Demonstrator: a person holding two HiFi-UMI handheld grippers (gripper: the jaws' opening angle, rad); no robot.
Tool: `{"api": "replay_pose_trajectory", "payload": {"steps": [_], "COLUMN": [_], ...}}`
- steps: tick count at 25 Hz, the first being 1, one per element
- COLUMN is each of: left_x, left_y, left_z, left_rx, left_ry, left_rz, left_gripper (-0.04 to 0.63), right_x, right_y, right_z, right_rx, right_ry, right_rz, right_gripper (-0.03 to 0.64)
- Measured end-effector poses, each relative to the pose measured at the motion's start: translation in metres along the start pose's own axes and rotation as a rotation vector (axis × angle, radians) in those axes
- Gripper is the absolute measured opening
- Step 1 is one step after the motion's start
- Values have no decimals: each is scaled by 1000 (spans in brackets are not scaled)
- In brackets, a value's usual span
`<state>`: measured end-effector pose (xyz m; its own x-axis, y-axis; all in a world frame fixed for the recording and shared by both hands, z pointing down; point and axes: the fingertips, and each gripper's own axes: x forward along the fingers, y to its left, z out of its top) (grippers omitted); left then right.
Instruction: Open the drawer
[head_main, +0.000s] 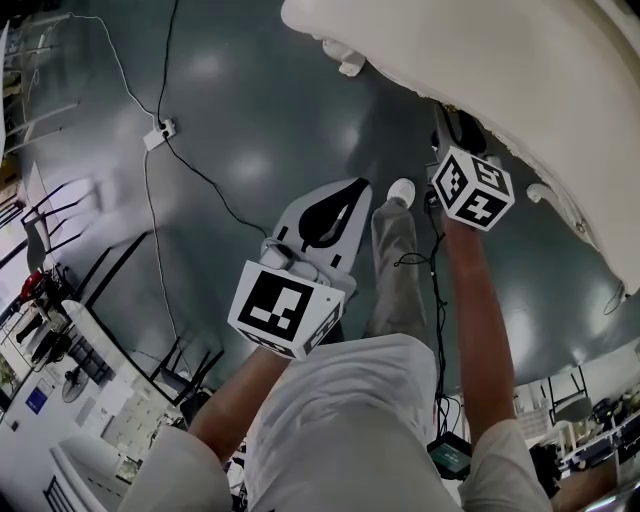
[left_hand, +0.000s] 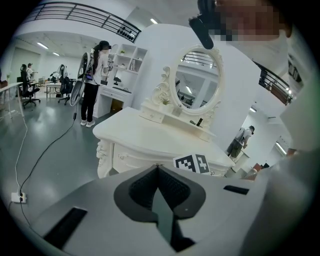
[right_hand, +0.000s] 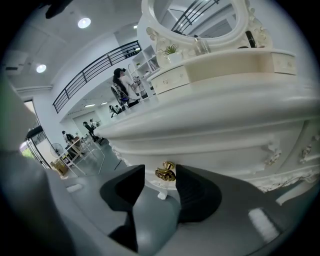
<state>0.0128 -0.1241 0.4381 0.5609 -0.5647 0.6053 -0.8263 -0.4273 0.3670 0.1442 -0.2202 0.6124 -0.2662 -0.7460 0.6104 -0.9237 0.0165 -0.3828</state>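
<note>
Drawer (right_hand: 220, 152) sits in the front of the white dressing table (right_hand: 210, 107), just under its tabletop edge. The right tool (right_hand: 159, 169) has its jaws wide apart on either side of the drawer's gold knob (right_hand: 165, 172), not clamped on it. The left tool (left_hand: 157, 167) has its jaws together on nothing, back from the table.

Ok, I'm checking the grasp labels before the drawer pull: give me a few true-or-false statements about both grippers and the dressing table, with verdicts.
1. The right gripper is clamped on the gold knob. False: its jaws stand apart, with the knob between them and not pressed.
2. The left gripper is shut with nothing in it. True.
3. The left gripper grips the edge of the dressing table. False: it is held clear of the table, above the floor.
4. An oval mirror stands on the dressing table. True.
</note>
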Motion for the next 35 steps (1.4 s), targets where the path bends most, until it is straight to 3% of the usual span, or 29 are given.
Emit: {"api": "replay_pose_trajectory", "payload": {"steps": [4,6,25,35], "left_x": [1,1,-11,-24], "left_y": [3,3,1,8], "left_z": [-1,0,-6,-18], "left_rx": [1,2,1,-5], "left_ry": [6,8,5,0], "left_rz": [1,0,-20,-16], "left_gripper": [9,9,9,9], "right_x": [11,12,4,-22], "right_y": [-4,-7,-10,9], "right_z": [-5,-3,-7,-41], "right_rx": [32,20,12,13], "right_ry": [14,15,28,44], "right_rz": [-6,-20,-57,-42], "right_gripper": [186,135,132,132]}}
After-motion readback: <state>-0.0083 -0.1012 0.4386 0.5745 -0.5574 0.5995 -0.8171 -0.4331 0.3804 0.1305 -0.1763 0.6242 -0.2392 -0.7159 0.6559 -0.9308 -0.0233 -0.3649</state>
